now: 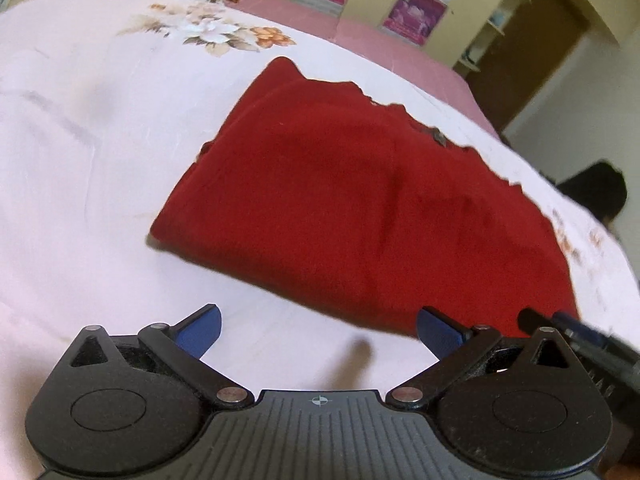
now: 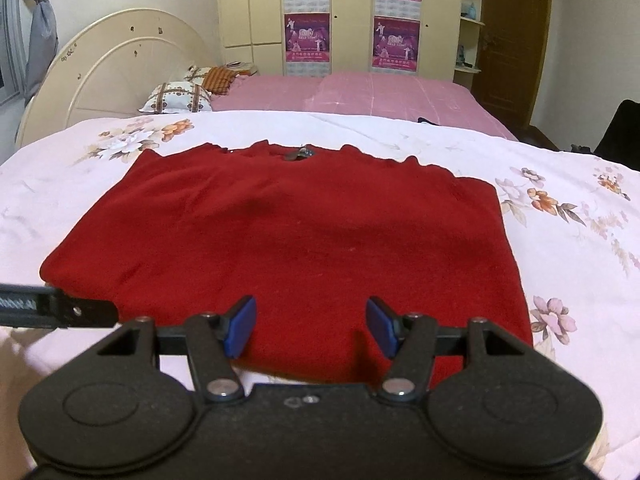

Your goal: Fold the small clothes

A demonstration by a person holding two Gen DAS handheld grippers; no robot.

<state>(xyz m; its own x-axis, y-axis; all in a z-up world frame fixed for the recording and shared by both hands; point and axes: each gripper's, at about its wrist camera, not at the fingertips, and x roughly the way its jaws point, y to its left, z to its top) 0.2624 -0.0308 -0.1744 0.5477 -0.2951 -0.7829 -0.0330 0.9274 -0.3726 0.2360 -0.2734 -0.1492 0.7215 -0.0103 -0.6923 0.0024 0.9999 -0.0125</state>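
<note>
A dark red knitted garment, already folded into a rough rectangle, is laid flat on a pale pink floral bedspread. The right gripper is held over the garment's near edge, its blue-padded fingers spread apart with nothing pinched (red cloth is seen between and beyond them). The left gripper is held with fingers spread wide over bare bedspread, the garment lying just ahead and to their right.

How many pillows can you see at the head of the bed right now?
2. One patterned white pillow lies nearest the headboard; a second pillow with an orange-brown panel lies just behind it. Others may be hidden.
</note>
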